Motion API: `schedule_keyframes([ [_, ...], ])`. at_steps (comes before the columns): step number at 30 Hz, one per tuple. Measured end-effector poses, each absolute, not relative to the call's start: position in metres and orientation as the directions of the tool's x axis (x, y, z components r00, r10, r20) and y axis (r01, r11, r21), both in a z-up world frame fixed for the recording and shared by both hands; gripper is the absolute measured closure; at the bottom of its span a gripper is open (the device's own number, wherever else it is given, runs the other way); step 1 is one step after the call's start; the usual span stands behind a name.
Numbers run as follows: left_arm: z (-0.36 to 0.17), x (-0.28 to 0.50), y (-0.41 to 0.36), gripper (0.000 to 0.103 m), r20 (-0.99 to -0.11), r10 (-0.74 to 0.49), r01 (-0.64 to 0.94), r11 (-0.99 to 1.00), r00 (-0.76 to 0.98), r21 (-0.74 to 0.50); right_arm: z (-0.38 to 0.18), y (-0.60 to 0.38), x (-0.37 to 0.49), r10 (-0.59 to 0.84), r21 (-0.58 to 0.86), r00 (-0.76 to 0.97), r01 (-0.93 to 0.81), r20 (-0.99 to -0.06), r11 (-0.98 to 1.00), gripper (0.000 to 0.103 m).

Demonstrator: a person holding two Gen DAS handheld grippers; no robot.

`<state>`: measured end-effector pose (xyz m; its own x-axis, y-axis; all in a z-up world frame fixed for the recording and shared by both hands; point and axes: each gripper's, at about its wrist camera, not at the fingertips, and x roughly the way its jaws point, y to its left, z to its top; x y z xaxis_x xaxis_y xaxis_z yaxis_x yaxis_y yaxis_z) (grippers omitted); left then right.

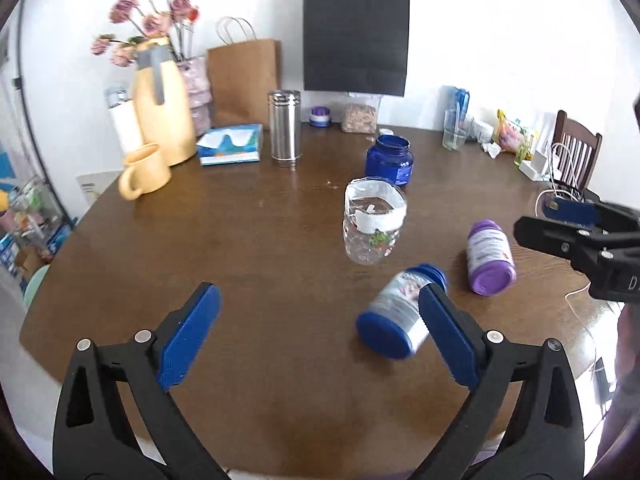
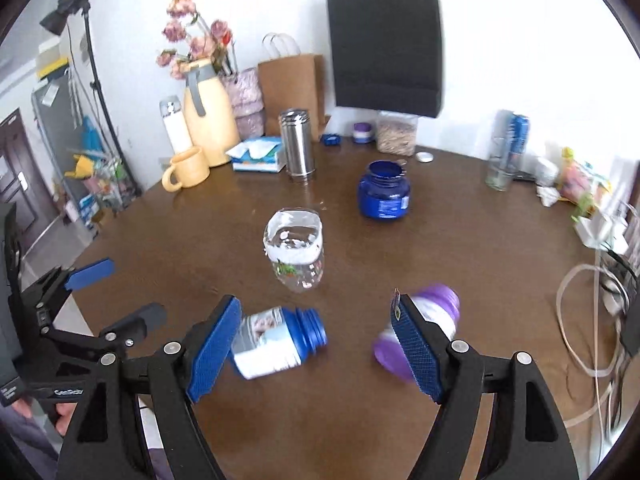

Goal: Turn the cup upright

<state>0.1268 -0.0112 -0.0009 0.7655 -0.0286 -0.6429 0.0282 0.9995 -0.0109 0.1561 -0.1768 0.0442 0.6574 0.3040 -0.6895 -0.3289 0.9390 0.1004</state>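
A blue-and-white bottle-like cup (image 1: 400, 312) (image 2: 276, 342) lies on its side on the brown round table (image 1: 260, 248), its threaded neck pointing away from me. A purple one (image 1: 490, 258) (image 2: 436, 312) also lies on its side to the right. A clear plastic cup (image 1: 374, 226) (image 2: 296, 250) and a dark blue jar (image 1: 389, 160) (image 2: 384, 194) stand upright behind them. My left gripper (image 1: 320, 292) is open, its right finger in front of the blue cup. My right gripper (image 2: 316, 304) is open, above the table with the two lying cups at either finger.
At the back stand a yellow jug (image 1: 162, 108), yellow mug (image 1: 144, 172), steel canister (image 1: 285, 128), tissue box (image 1: 231, 145), a brown and a black bag and a glass (image 1: 454, 136). Cables (image 2: 588, 320) lie at the right edge. A chair (image 1: 576, 152) stands far right.
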Motion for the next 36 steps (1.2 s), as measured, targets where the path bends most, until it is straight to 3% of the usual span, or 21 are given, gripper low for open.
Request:
schedule_keyframes([
  [5,0.008,0.07,-0.02,0.0,-0.563,0.028,-0.023,1.0,0.826,0.015,0.047,-0.185,0.087,0.295,0.112,0.74,-0.288,-0.604,0.951,0.022],
  [11,0.004,0.023,-0.029,0.0,-0.529,-0.008,0.006,1.0,0.848,-0.005,0.041,-0.188,0.025,0.242,0.082,0.799,-0.237,-0.551,0.968,0.022],
  [36,0.001,0.024,-0.033,0.0,-0.537,-0.001,0.009,1.0,0.844,0.013,0.029,-0.187,0.017,0.233,0.089,0.794,-0.222,-0.562,0.971,0.022],
])
